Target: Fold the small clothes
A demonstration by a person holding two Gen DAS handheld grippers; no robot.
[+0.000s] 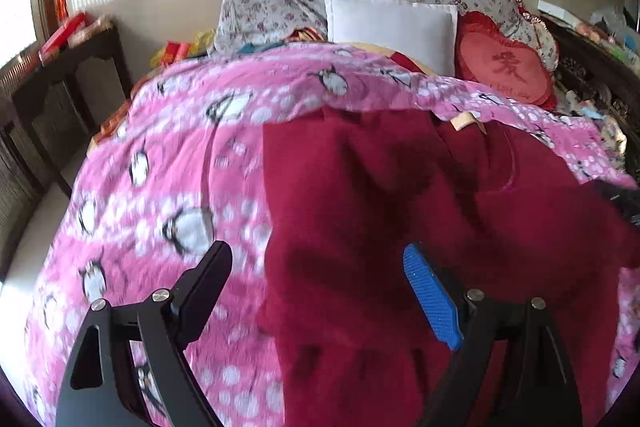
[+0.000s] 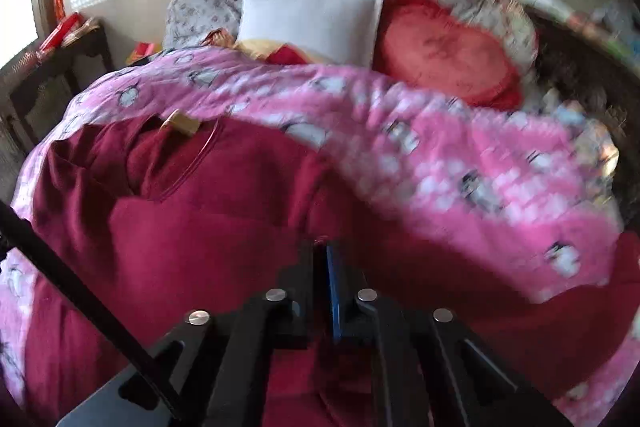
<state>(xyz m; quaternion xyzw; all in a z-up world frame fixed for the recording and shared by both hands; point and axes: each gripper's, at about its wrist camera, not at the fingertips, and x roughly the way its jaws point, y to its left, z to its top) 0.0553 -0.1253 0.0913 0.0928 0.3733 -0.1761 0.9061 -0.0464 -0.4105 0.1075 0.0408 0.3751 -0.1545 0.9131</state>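
Dark red fleece garment lies below the left gripper, fingers spread apart over it; the right gripper is pinched on its cloth, pink penguin-print blanket ahead.

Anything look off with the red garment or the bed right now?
The dark red garment lies rumpled on the pink penguin blanket, its tan neck label flipped out. The right tool is shut on its cloth; the left tool is open above it. Nothing looks damaged.
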